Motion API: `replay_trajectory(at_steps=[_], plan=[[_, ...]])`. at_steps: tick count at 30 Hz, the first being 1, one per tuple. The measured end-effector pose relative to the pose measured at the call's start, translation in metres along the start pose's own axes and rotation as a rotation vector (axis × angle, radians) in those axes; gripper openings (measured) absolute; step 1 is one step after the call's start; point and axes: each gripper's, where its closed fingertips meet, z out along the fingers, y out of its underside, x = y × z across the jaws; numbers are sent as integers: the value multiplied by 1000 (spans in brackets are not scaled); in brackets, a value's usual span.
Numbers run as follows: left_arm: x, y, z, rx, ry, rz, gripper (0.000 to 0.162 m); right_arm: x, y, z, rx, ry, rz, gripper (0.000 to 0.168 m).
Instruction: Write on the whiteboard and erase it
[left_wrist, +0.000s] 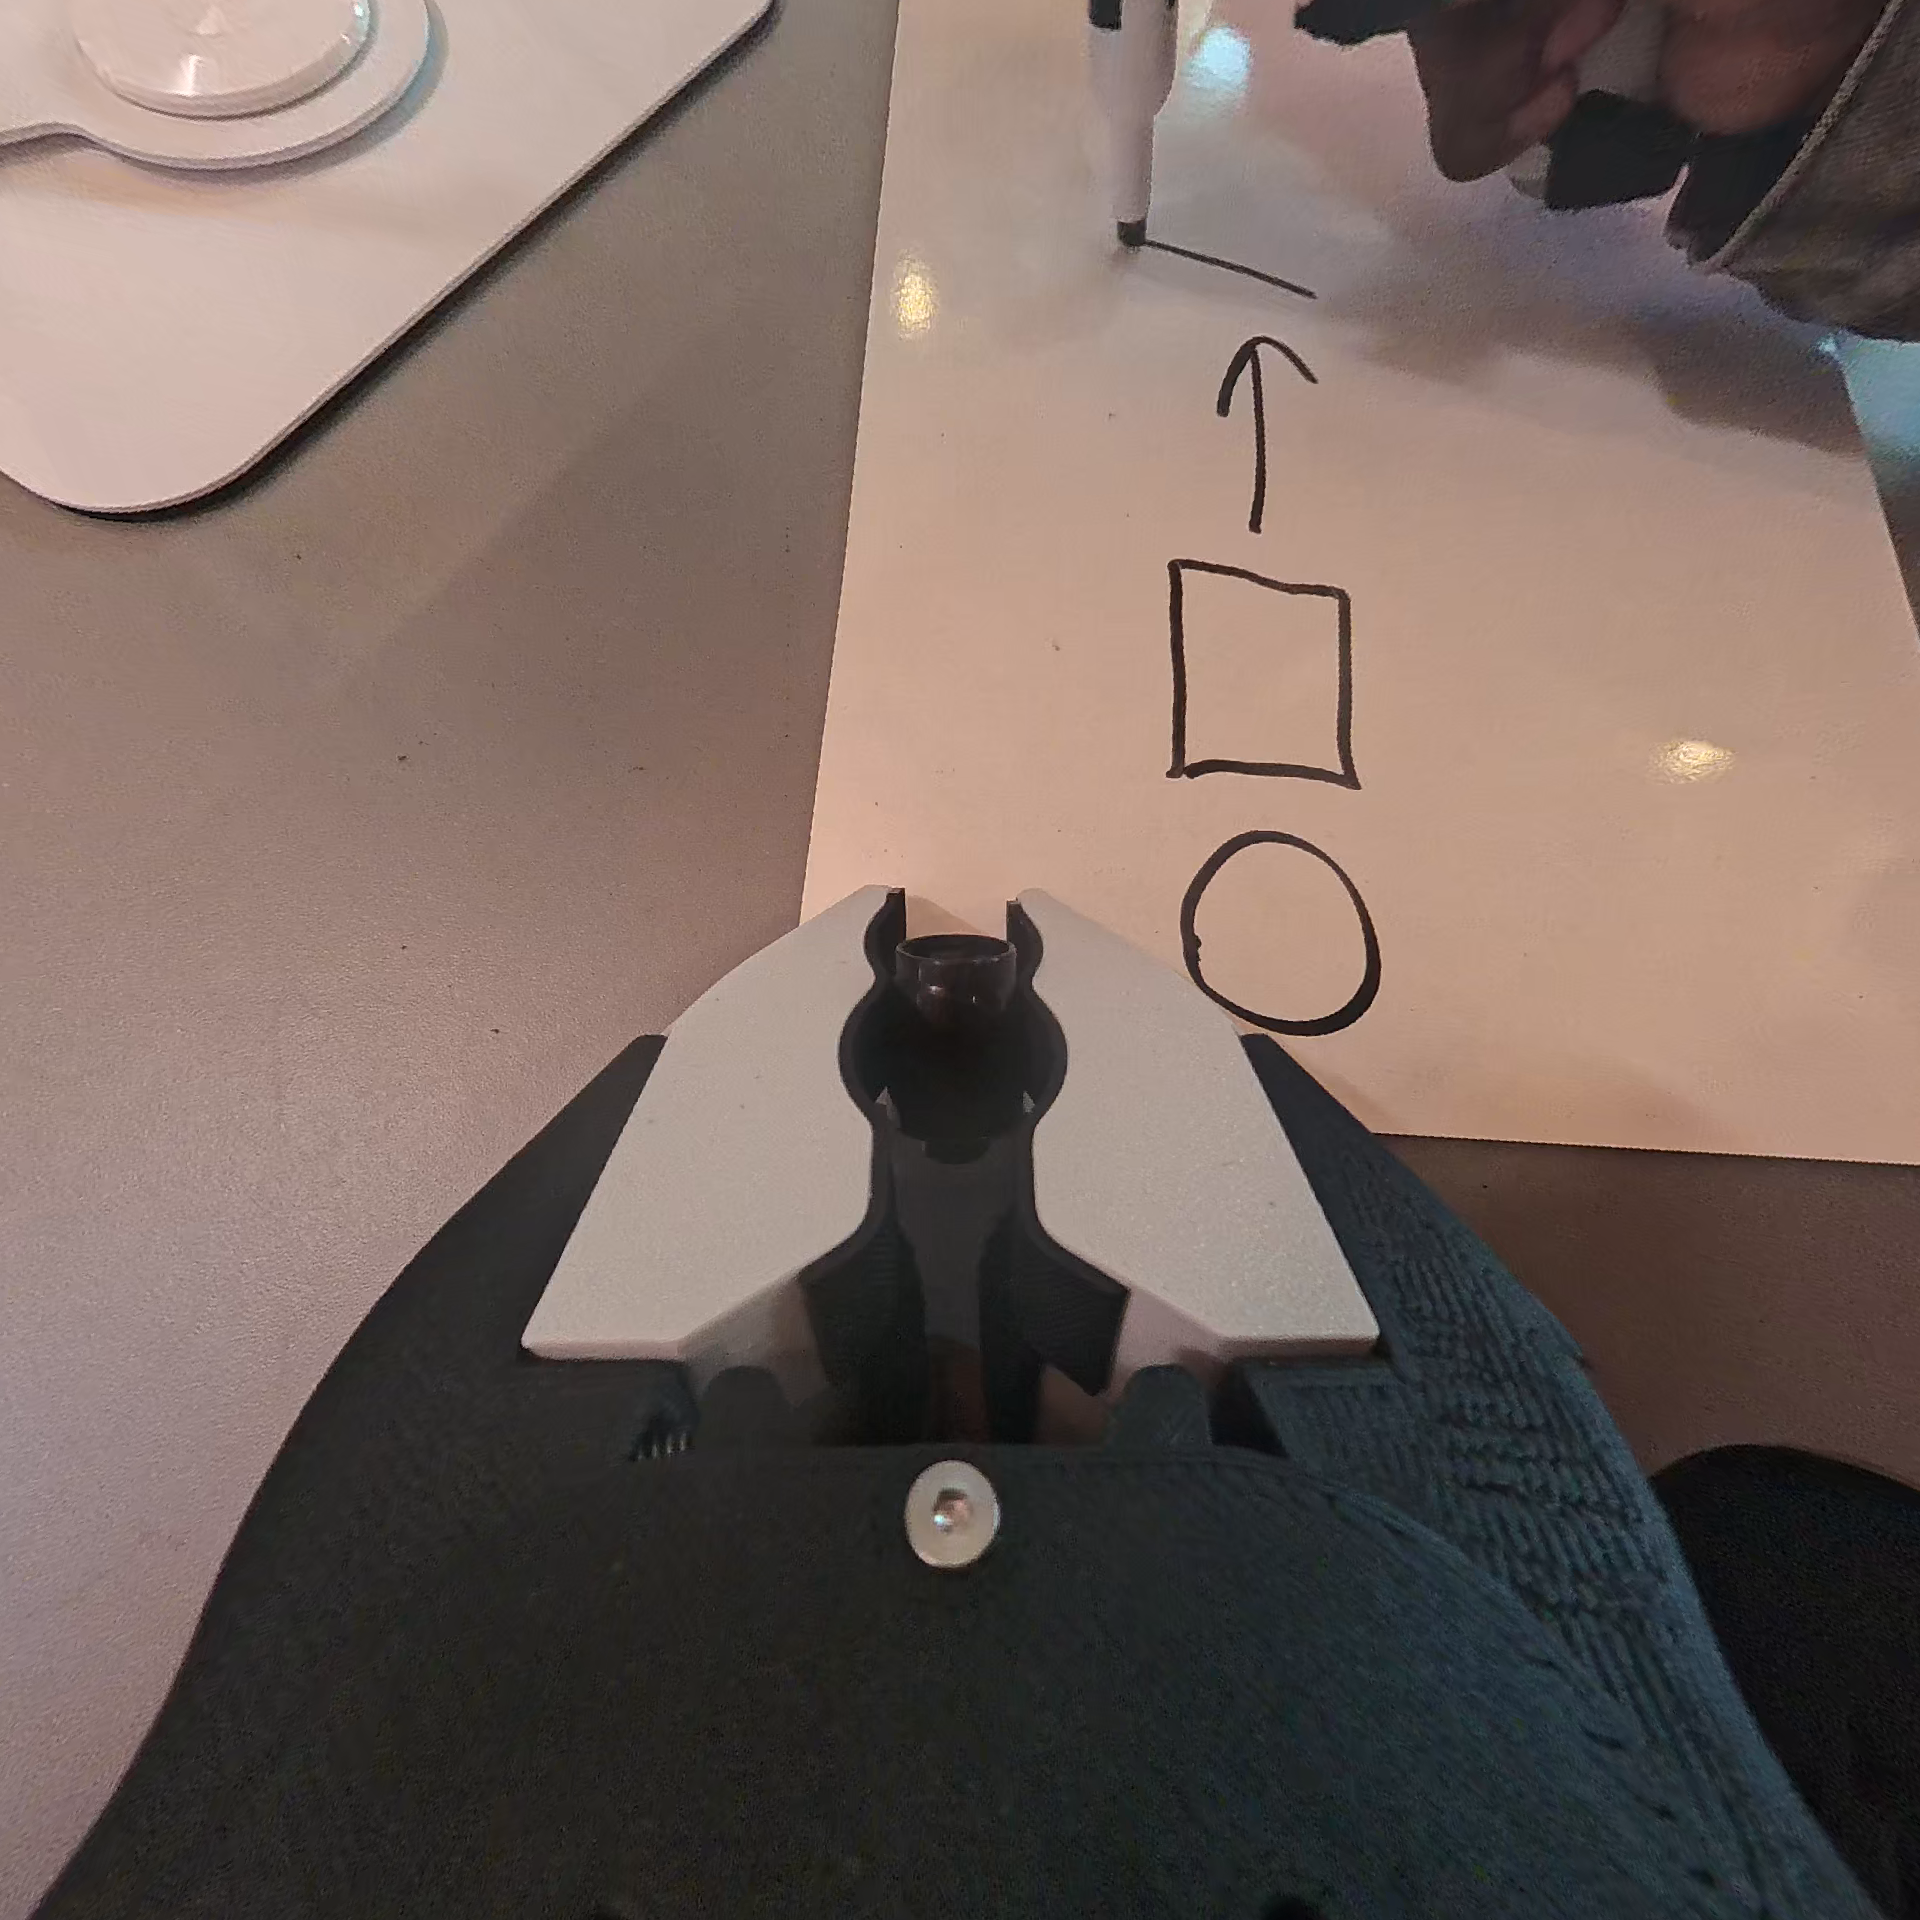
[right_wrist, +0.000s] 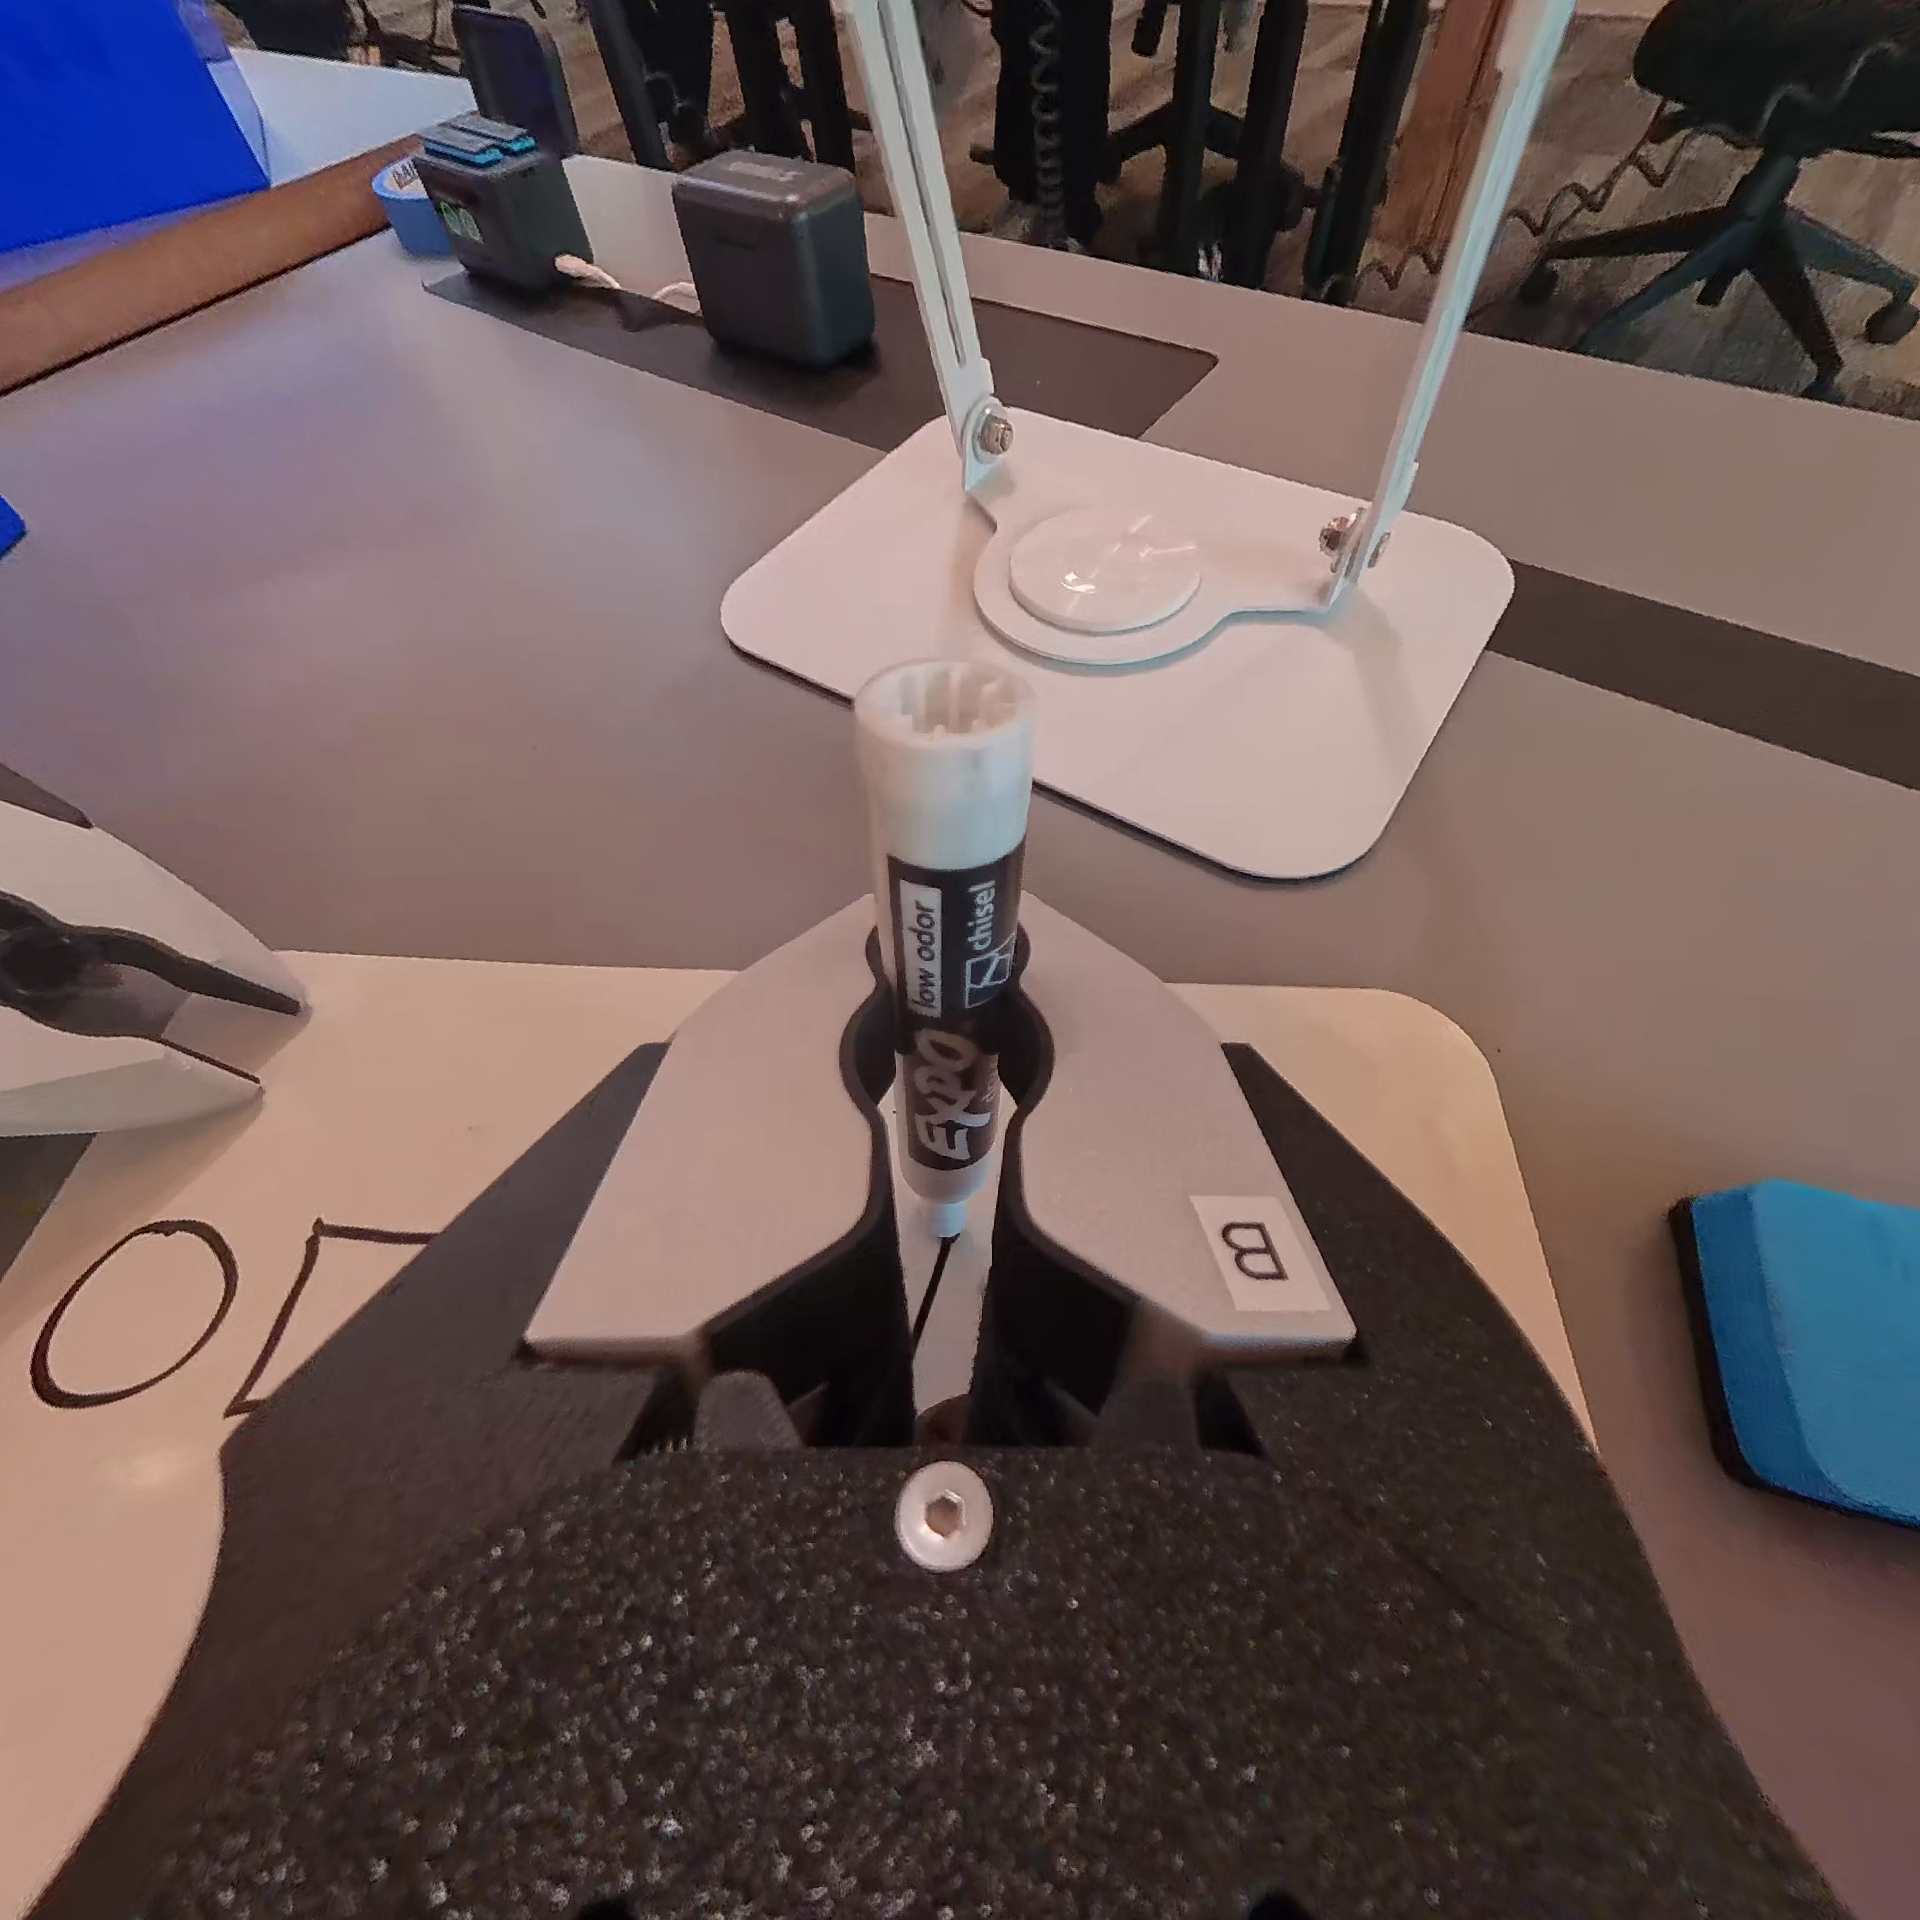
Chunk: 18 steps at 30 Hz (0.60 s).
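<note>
Whiteboard (right_wrist: 1351, 1060) under labelled marker (right_wrist: 951, 997) clamped by right gripper (right_wrist: 948, 1023).

Lamp base (right_wrist: 1195, 717) just beyond whiteboard (right_wrist: 1351, 1091)

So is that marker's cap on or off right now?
Off. The marker, held in the right gripper, has its bare tip on the whiteboard; the left gripper holds the cap.
</note>
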Motion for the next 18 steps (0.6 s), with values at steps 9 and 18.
replay_trajectory(at_steps=[9, 18], plan=[[0, 0, 0, 0, -1, 1, 20, 24, 16, -35, -20, 71, 13, 16], [0, 0, 0, 3, 1, -1, 19, 17, 17, -36, -10, 62, 6, 16]])
